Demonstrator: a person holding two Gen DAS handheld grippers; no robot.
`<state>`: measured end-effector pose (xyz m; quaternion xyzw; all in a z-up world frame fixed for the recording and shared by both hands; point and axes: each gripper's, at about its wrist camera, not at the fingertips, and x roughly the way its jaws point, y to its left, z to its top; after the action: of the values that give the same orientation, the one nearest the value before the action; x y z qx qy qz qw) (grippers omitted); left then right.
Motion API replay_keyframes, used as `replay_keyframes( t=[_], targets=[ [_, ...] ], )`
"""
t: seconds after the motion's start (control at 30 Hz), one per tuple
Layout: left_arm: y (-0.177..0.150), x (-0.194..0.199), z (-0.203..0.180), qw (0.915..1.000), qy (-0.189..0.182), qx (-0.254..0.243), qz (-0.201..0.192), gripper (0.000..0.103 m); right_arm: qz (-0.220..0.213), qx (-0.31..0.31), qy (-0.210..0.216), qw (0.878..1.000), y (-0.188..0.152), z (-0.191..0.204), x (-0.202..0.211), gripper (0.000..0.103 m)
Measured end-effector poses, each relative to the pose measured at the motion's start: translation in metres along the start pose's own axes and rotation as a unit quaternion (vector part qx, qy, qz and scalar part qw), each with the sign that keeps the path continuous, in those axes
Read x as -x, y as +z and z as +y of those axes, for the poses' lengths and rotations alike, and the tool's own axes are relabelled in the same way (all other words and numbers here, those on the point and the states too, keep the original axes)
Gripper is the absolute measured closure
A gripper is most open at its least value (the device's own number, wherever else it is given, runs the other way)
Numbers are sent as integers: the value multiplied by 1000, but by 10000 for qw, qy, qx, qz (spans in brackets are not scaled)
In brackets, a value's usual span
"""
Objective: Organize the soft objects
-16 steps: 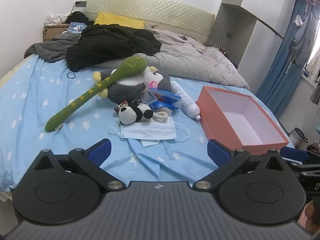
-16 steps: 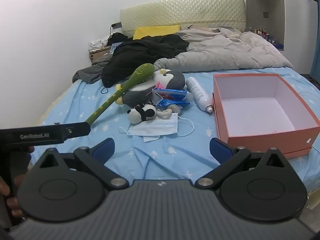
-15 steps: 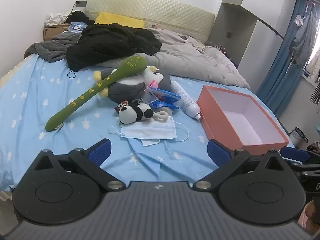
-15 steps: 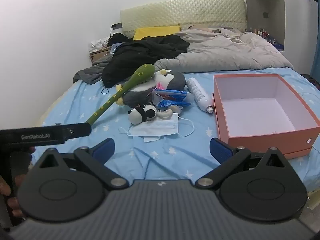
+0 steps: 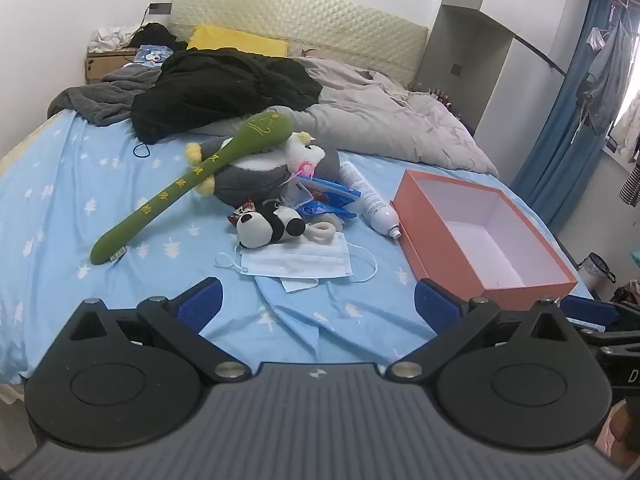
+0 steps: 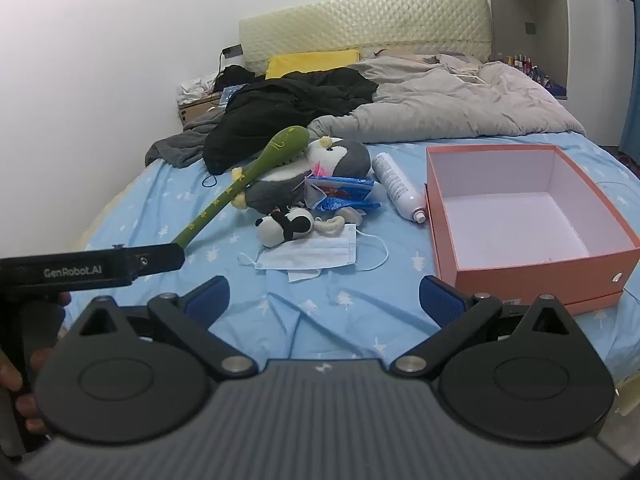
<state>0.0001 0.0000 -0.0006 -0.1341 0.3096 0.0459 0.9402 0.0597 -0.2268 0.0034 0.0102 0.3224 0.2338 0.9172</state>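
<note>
A pile of soft things lies mid-bed: a long green plush stick leaning on a grey penguin plush, a small panda plush and a white face mask. An open, empty orange box stands to their right. My left gripper and my right gripper are both open and empty, held near the bed's front edge, well short of the pile.
A white spray bottle and blue packets lie beside the plushes. Black clothing, a grey duvet and a yellow pillow cover the far bed. The left gripper's body shows in the right wrist view.
</note>
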Motion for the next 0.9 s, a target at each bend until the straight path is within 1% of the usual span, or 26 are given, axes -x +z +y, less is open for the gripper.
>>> replay_keyframes(
  t=[0.23, 0.9],
  targets=[
    [-1, 1, -3, 10000, 5, -21, 2, 0, -18, -34, 4, 10000, -3, 3, 5, 0],
    [0, 1, -5, 10000, -15, -37, 34, 0, 28, -121, -57, 9999, -4, 1, 2, 0]
  ],
)
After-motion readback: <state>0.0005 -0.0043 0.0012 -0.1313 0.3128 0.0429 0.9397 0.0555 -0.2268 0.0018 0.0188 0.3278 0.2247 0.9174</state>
